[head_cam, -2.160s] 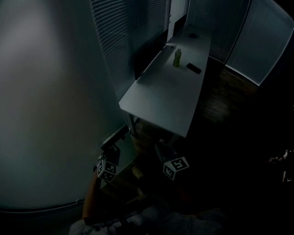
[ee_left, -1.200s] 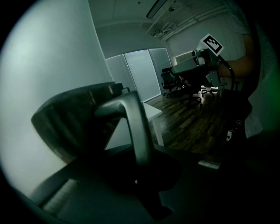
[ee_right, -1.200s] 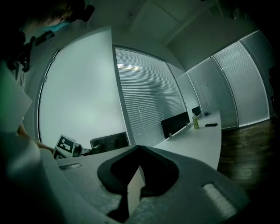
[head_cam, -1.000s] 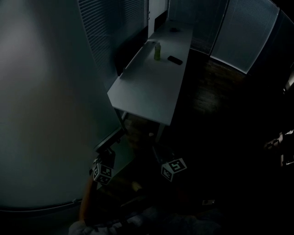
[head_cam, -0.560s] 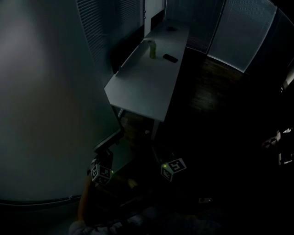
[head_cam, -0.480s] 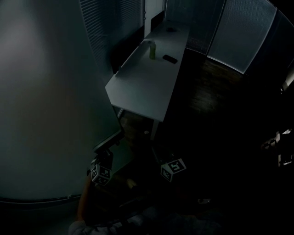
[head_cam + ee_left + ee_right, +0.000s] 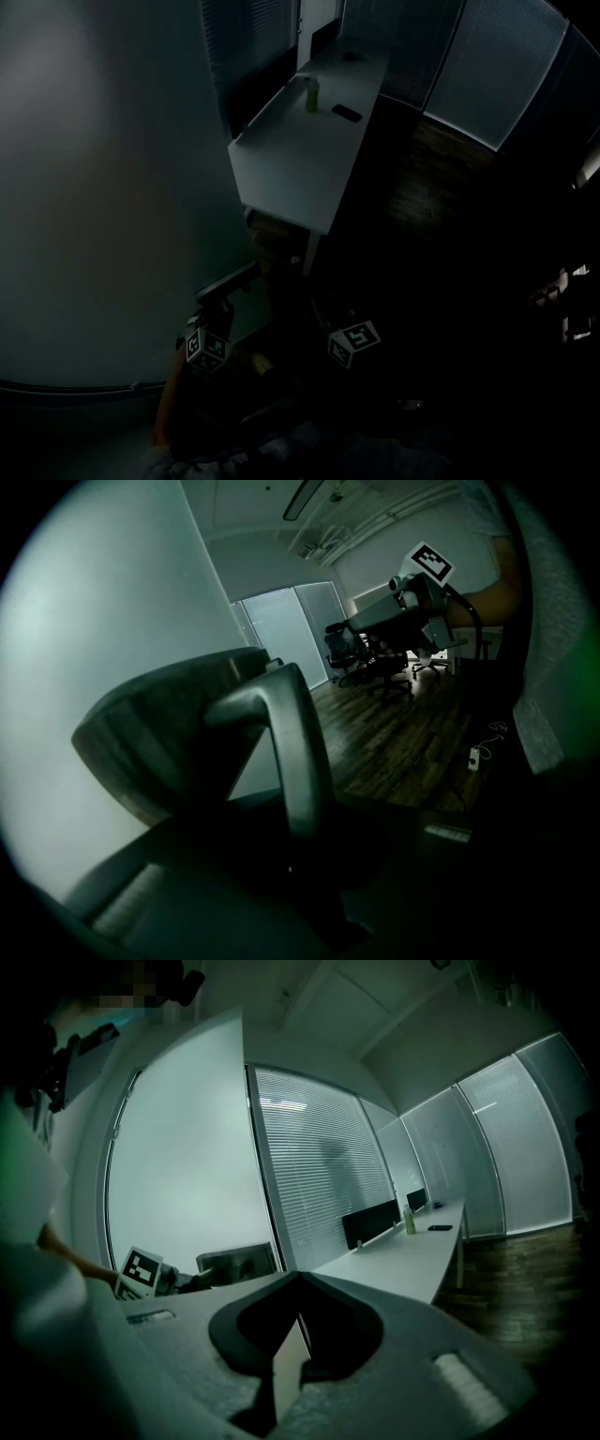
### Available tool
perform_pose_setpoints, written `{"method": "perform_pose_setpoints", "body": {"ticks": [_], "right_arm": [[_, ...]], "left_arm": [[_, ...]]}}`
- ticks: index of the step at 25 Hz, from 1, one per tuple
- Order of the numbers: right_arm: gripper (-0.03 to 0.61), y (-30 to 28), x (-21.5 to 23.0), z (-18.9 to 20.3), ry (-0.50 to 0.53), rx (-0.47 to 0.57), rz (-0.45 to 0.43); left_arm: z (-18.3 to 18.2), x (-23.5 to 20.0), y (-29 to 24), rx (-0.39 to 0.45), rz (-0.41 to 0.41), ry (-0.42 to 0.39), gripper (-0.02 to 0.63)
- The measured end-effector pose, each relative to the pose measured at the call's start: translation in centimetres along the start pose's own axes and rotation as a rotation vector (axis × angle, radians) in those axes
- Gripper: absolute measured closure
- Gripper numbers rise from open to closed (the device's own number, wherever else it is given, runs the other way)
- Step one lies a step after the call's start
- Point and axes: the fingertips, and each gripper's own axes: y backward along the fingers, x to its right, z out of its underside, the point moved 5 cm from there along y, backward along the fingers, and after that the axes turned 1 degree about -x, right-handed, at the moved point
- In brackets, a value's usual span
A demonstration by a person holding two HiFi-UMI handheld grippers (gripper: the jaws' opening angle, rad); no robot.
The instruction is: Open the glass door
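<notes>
Jaws pressed together, the left gripper [image 7: 269, 670] is hanging beside a frosted glass panel [image 7: 112, 602] — the right gripper [image 7: 394, 607] showing beyond.

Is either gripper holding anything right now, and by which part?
Nothing is held. The left gripper has its jaws shut with nothing between them, beside the glass door. The right gripper is shut and empty too.

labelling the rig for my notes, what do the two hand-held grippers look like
The left hand-held gripper and right hand-held gripper are dark grey and moulded, with smooth curved jaws. Each carries a white marker cube with black square patterns. The person wears a pale top.
</notes>
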Motion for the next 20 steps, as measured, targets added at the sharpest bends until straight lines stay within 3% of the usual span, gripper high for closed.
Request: {"method": "perform_pose_setpoints", "body": {"ticks": [10,20], "right_arm": [[0.577,1.9,-0.6,0.1,0.022,0.010,-0.001],[0.577,2.0,-1.7,-0.7,0.021,0.022,-0.031]], "left_arm": [[0.3,1.7,0.2,-0.014,0.000,-0.038,0.615],[0.4,1.7,0.8,-0.105,0.006,-0.116,0.615]]}}
